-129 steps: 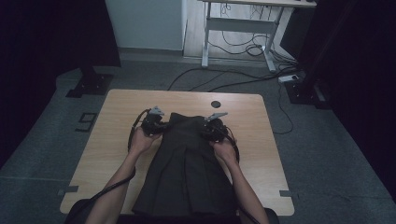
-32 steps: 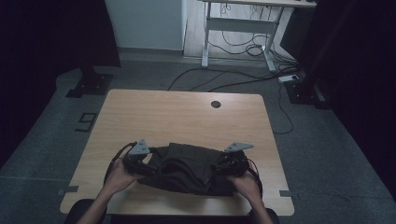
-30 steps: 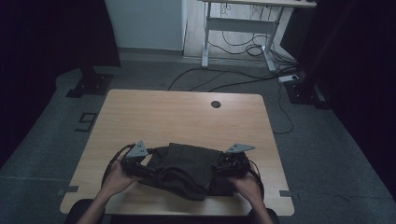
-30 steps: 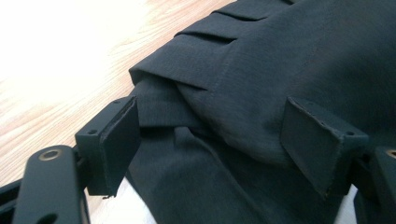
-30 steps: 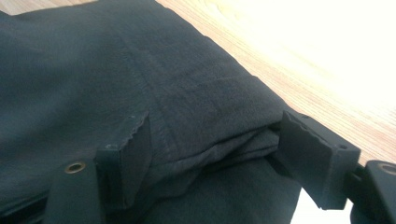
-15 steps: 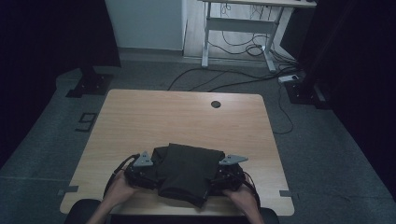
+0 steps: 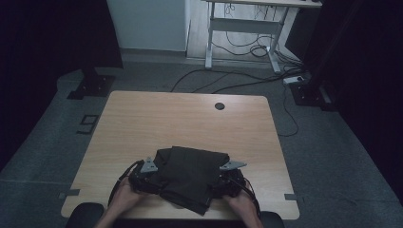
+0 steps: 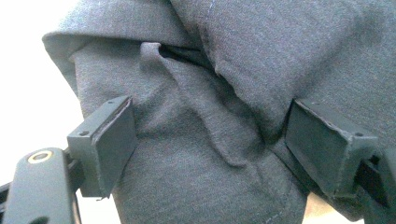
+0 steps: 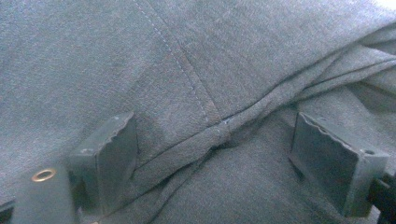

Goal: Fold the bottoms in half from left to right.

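The dark folded garment [image 7: 187,175] lies at the near edge of the wooden table [image 7: 190,118], with its long axis across the table, from one hand to the other. The left gripper [image 7: 145,176] stands at its left end and the right gripper [image 7: 228,179] at its right end — both equally near. In each gripper view the jaws stand wide apart with cloth between them; the right jaws have just been opening, so I judge both grips released. One lower corner hangs over the table edge.

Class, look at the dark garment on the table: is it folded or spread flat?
Folded. The dark garment lies as a compact block near the table's front edge, with overlapping layers visible.
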A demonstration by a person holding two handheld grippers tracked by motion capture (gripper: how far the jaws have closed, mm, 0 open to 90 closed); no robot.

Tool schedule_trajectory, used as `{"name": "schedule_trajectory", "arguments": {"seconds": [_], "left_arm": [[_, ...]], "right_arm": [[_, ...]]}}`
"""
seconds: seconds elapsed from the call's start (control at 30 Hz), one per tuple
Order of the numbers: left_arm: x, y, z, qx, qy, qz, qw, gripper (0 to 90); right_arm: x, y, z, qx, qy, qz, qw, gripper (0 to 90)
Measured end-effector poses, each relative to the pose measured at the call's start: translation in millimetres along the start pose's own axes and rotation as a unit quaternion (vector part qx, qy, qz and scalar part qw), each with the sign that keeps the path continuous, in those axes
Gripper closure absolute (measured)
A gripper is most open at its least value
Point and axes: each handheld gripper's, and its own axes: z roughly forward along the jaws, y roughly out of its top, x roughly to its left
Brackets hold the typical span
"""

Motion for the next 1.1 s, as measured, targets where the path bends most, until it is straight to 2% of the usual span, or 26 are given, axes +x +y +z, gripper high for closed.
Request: {"name": "schedule_trajectory", "arguments": {"seconds": [0.27,0.67,1.1], "left_arm": [[12.8,2.0,7.5,-0.01,0.004,-0.017,0.9998,15.1],[37.4,12.2,21.9,-0.012,0.009,-0.042,0.999,11.2],[66.4,26.5,36.4,-0.008,0.016,-0.06,0.998,9.9]], "right_arm": [[-10.6,3.4,8.8,-0.011,0.014,0.02,0.9996,14.9],[-24.3,20.6,24.1,-0.016,0.007,0.025,0.9995,14.6],[-41.0,45.0,43.7,-0.017,-0.002,0.034,0.9993,14.3]]}}
